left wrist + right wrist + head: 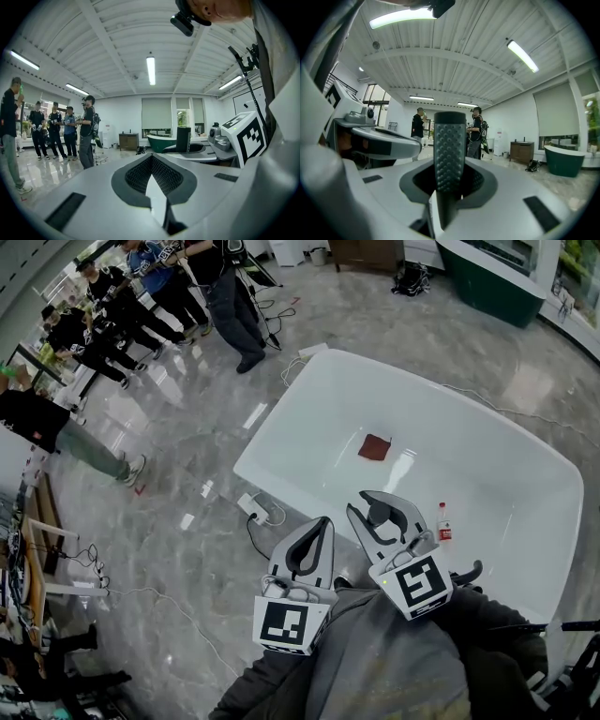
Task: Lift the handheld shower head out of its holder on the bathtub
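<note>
With the left gripper (323, 522) fingers closed and the right gripper (371, 504) fingers open and empty, a careless reach over the bathtub (309, 399) could topple the bottle (443, 522) by its rim.

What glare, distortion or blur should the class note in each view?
Head view: wide lens bows the bathtub rim; lamp glare streaks the floor. Left gripper view: black corners, ceiling lamp blown white. Right gripper view: black corners too, curved ceiling beams.
</note>
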A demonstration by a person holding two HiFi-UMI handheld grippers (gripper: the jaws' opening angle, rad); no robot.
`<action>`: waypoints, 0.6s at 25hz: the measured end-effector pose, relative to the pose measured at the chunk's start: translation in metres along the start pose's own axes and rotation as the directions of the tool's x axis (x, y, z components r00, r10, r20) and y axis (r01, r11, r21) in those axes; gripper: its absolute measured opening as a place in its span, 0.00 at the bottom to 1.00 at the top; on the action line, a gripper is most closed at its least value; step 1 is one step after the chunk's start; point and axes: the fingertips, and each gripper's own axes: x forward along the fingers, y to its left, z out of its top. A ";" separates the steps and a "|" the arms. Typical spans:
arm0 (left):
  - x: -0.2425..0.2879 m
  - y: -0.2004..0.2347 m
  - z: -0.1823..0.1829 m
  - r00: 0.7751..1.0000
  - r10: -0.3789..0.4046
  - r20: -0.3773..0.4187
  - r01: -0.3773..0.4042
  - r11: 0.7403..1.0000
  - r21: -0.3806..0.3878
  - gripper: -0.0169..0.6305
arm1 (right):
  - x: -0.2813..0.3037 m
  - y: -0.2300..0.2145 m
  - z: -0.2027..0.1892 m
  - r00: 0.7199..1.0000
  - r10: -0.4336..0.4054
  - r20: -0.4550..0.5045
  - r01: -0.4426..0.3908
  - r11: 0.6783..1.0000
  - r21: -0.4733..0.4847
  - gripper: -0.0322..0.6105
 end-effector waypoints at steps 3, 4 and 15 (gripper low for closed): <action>-0.002 -0.006 -0.003 1.000 0.012 -0.006 -0.012 1.000 -0.008 0.03 | -0.005 0.002 -0.003 1.000 0.018 -0.005 -0.019 1.000 -0.002 0.20; -0.003 -0.008 -0.003 1.000 0.018 -0.011 -0.018 1.000 -0.010 0.03 | -0.008 0.002 -0.003 1.000 0.023 -0.006 -0.023 1.000 -0.004 0.20; -0.016 -0.032 -0.030 0.992 0.088 -0.092 -0.092 0.994 -0.051 0.03 | -0.030 0.012 -0.015 0.996 0.088 0.005 -0.088 0.996 -0.014 0.20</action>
